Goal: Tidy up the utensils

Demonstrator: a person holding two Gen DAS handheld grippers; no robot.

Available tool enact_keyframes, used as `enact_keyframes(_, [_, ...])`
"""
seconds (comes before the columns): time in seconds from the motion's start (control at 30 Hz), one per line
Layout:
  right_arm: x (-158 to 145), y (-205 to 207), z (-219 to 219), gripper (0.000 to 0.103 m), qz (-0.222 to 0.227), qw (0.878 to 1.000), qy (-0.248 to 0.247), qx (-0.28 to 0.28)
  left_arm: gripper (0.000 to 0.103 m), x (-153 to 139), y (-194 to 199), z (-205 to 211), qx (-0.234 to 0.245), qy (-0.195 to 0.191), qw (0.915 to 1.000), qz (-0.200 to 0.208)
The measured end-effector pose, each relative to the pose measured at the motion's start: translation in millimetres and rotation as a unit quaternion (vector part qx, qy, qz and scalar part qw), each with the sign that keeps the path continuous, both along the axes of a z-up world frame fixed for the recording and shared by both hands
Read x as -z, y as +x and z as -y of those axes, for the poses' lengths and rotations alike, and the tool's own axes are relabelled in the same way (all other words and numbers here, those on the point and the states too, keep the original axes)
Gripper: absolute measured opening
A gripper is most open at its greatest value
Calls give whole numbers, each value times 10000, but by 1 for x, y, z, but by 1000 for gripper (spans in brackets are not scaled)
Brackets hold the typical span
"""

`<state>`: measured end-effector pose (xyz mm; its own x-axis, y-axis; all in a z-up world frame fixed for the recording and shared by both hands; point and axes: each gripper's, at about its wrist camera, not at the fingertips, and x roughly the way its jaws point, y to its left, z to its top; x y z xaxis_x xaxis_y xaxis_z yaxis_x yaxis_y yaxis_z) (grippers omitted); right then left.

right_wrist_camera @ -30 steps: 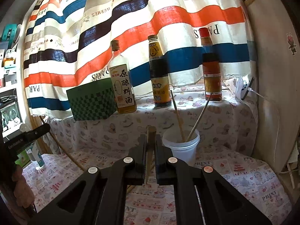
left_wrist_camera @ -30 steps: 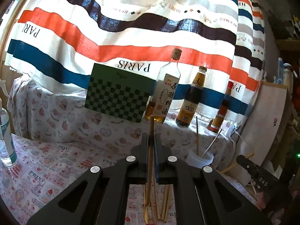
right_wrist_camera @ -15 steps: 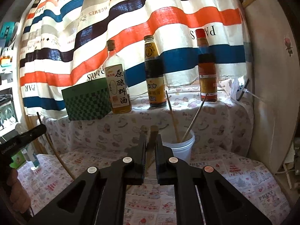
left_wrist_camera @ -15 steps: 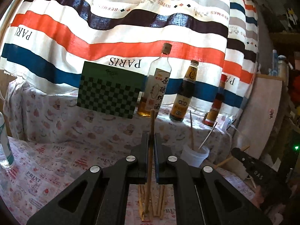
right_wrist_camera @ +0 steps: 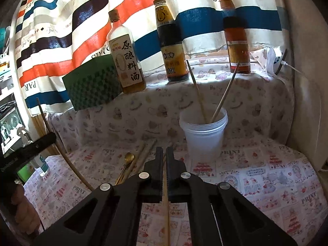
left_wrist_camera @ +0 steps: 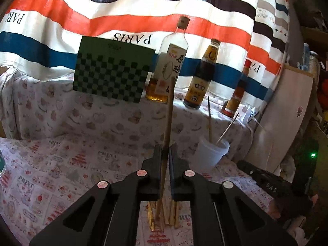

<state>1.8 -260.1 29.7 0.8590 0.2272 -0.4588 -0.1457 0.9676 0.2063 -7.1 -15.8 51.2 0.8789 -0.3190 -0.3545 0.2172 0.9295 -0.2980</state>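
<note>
Presently: two tools, each clamped on one wooden chopstick, over a cloth-covered counter (right_wrist_camera: 256,176).

Left tool (left_wrist_camera: 165,153): jaws closed on a chopstick (left_wrist_camera: 169,110) that rises upright from between them, its lower end passing down behind the tool toward a loose bundle of utensils (left_wrist_camera: 166,215) lying on the counter directly beneath. Right tool (right_wrist_camera: 162,155): jaws pressed shut on a chopstick (right_wrist_camera: 165,205) that runs lengthwise through the gap and out below toward the camera. White plastic cup (right_wrist_camera: 203,135): stands just ahead and right of the right tool, holding two chopsticks (right_wrist_camera: 197,94) leaning apart. Gold spoon (right_wrist_camera: 128,162) and further chopsticks: flat on the counter just left of the right tool. Three sauce bottles (right_wrist_camera: 172,41) and green checkered box (right_wrist_camera: 92,86): on the ledge behind.
</note>
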Motion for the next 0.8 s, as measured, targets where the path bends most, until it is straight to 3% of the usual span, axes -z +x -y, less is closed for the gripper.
enact_keyframes(0.17, [-5, -1, 3, 2, 20, 10000, 50, -58, 6, 1, 0, 0, 68, -57, 10000, -3])
enact_keyframes(0.27, [0, 8, -3, 2, -282, 9989, -92, -375, 6, 1, -1, -1, 45, -64, 10000, 6])
enact_keyframes(0.33, [5, 11, -5, 3, -435, 9987, -193, -183, 6, 1, 0, -2, 51, -115, 9999, -13])
enact_keyframes(0.57, [45, 45, -10, 7, -1647, 9843, -583, -229, 5, 2, 2, 0, 25, -25, 10000, -24])
enact_keyframes(0.63, [54, 51, -11, 17, -1760, 9814, -749, -180, 5, 1, 0, 1, 41, -14, 10000, 1])
enact_keyframes(0.7, [63, 58, -15, 18, -1847, 9754, -1202, -64, 5, 0, -2, 1, 39, -9, 10000, 41])
enact_keyframes(0.8, [73, 64, -16, 18, -1935, 9721, -1324, -44, 6, -2, -2, 0, 25, -39, 10000, 56])
